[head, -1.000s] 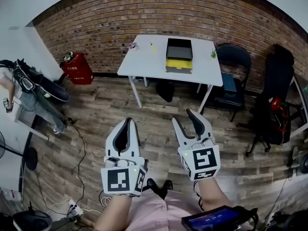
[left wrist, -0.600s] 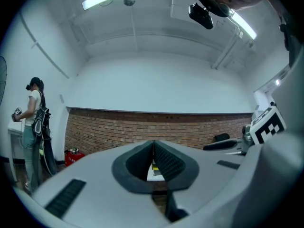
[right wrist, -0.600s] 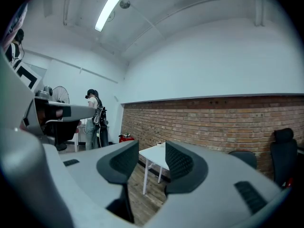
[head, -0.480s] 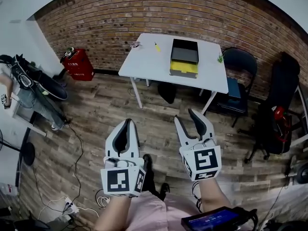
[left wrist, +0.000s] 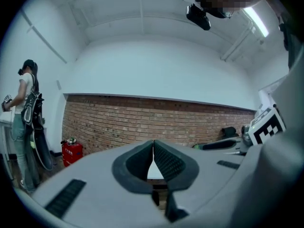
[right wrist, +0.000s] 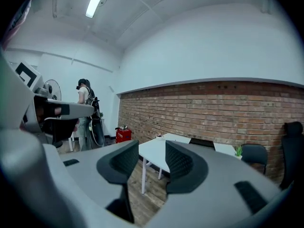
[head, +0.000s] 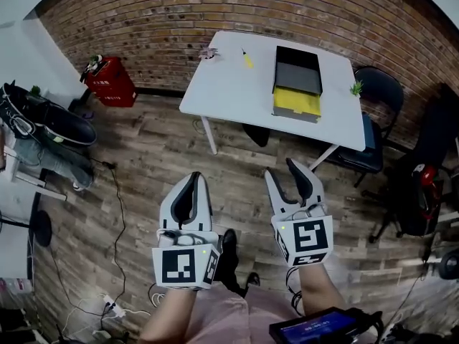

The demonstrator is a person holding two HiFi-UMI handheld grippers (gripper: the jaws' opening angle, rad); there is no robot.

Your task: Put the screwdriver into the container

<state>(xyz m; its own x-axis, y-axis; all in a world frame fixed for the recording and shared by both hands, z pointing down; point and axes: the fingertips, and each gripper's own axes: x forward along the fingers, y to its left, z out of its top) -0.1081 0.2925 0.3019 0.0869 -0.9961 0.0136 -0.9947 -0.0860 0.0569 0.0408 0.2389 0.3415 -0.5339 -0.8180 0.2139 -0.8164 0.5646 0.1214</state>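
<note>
In the head view, a wood-plank floor (head: 143, 163) runs up to a brick wall (head: 215, 13), and a white table (head: 229, 95) stands against it. A red box (head: 107, 86) sits on the floor by the wall at the left, and a black chair (head: 376, 95) stands at the table's right end. On the table lies a black container (head: 298, 51) with a yellow front part; its inside looks grey. The yellow screwdriver (head: 247, 59) lies on the tabletop to the left of the container, apart from it. A small green plant (head: 356, 88) stands near the right edge. The left gripper (head: 193, 179) and right gripper (head: 282, 170) hang over the floor, well apart from the table.

In the left gripper view, the jaws are pressed together with nothing between them. The brick wall lies beyond, and a person (left wrist: 26, 103) stands at the far left.

In the right gripper view, the jaws are apart and hold nothing; the table's white top shows through the gap
</note>
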